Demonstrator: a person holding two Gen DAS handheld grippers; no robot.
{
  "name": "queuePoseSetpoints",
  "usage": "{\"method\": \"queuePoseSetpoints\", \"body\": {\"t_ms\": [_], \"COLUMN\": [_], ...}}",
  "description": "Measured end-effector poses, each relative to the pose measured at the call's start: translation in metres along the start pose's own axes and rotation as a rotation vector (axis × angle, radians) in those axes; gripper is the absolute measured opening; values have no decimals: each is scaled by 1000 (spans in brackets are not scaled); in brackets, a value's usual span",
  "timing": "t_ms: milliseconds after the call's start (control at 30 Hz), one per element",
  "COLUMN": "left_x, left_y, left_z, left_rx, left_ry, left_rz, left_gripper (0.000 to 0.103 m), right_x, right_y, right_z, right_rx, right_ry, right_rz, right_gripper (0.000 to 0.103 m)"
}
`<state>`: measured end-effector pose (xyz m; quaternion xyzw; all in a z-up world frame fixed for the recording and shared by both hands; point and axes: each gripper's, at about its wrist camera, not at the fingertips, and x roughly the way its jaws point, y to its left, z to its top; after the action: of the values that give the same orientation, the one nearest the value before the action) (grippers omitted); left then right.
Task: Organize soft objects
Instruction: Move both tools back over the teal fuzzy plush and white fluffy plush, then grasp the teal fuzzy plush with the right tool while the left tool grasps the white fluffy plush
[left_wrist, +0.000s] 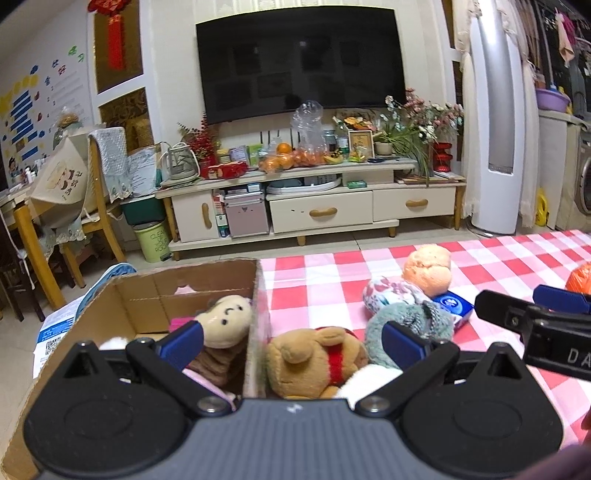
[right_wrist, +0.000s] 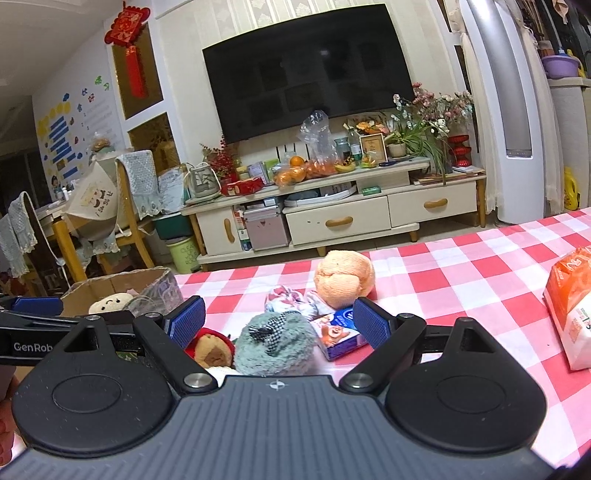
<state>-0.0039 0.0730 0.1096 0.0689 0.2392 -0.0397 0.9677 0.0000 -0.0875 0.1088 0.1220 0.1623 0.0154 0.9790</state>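
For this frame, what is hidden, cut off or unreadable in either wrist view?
- Cardboard box: its floor and lower contents are hidden by the left tongs in the left view.
- Brown bear: lower body hidden by the tongs' body, left view; mostly covered in the right view.
- Orange packet: cut off by the right edge, right view.
- Blue carton: print too small to read; partly behind the right tongs.

A wide-open left gripper (left_wrist: 291, 338) is seen above a brown teddy bear (left_wrist: 314, 360). A cardboard box (left_wrist: 147, 295) holding a beige plush (left_wrist: 225, 319) is placed beside it.
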Motion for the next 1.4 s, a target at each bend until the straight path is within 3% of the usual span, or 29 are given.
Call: {"method": "queuePoseSetpoints", "body": {"t_ms": [433,833,1100,1400], "left_x": [-2,0,10,34], "left_y": [-23,-47,-64,-70], "left_z": [-7,-25,-34,-43], "left_rx": [77,136,150,97], "left_ry": [13,49,78,133], "left_rz": [-45,-116,-136,-108], "left_gripper": [102,102,102,102], "right_x": [0,12,18,40], "right_y": [-7,-8,-12,-5], "right_z": [-5,-15,-15,-17], "right_rx": [20,34,52,106], "right_ry": [20,105,144,230], "right_rz": [-49,-90,-47,85], "right_gripper": [103,103,103,103]}}
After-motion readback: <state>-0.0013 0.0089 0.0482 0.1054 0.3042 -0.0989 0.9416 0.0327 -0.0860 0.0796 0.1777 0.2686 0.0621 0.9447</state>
